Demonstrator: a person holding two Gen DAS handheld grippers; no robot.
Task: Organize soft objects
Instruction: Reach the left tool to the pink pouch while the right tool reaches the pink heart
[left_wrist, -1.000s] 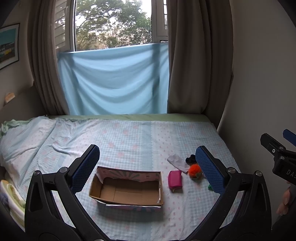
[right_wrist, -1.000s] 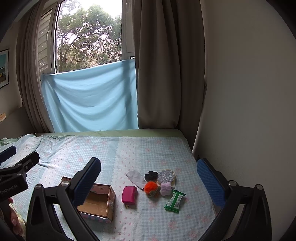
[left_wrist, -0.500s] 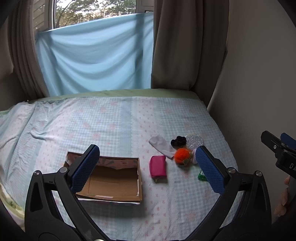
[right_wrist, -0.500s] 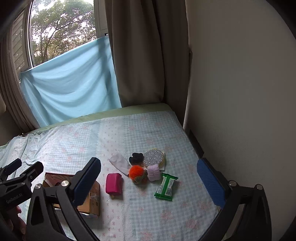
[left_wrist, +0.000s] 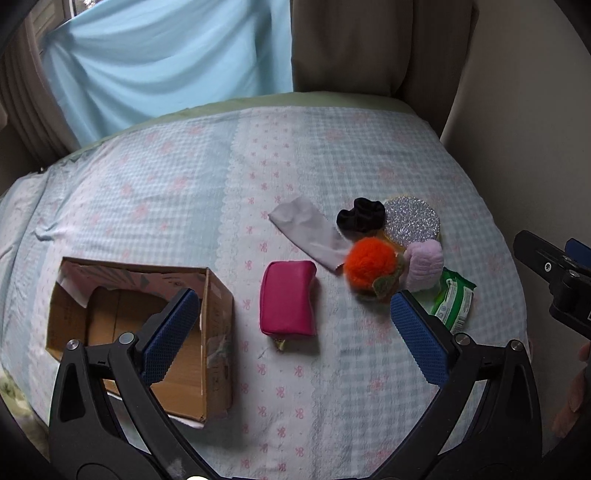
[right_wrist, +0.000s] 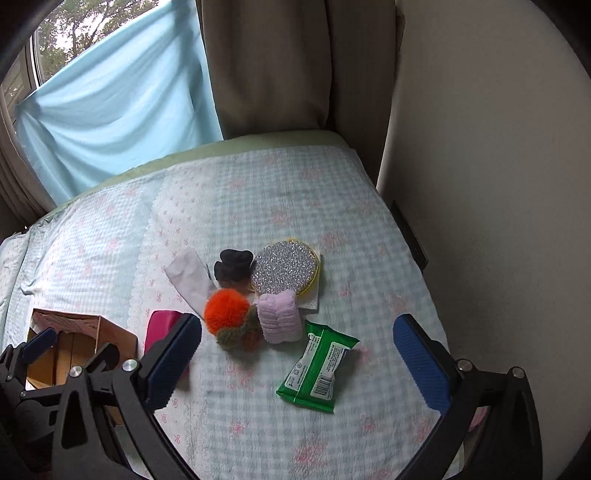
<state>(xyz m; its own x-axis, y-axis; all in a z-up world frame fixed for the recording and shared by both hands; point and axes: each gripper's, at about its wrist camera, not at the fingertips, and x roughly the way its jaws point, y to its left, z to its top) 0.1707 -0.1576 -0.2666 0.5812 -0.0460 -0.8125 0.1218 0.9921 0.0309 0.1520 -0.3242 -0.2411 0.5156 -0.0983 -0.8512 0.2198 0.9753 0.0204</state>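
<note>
Soft items, one cluster on the bedspread (left_wrist: 155, 206): pink pouch (left_wrist: 288, 297), lying flat directly ahead of the left gripper (left_wrist: 291, 325) and between its spread fingers; orange pompom (left_wrist: 371, 267) just past the right-hand finger, touching a lilac rolled cloth (left_wrist: 424, 264); pale fabric strip (left_wrist: 308, 232) and black scrunchie (left_wrist: 360, 219) farther out; glitter disc (left_wrist: 412, 221) behind those; green wipes packet (right_wrist: 319, 371) nearest the right gripper (right_wrist: 295, 363), lying between its fingers.

Left gripper: jaws released wide, holding nothing; right gripper: likewise released and empty.

Receptacle: open cardboard box (left_wrist: 218, 332), partly behind the left gripper's left-hand finger, just beside the pouch; it appears empty, so sorting is judged not begun.

Placement, as judged: items gathered close to the box for short transfers; grippers spread to straddle a first pick, pouch and packet the likeliest.

Edges and room: bare bedspread all round pouch and packet, giving free finger entry; pompom, lilac cloth and disc crowd one another, so a grasp there risks dragging a neighbour; wall (right_wrist: 480, 184) close on the right gripper's right-hand side.
</note>
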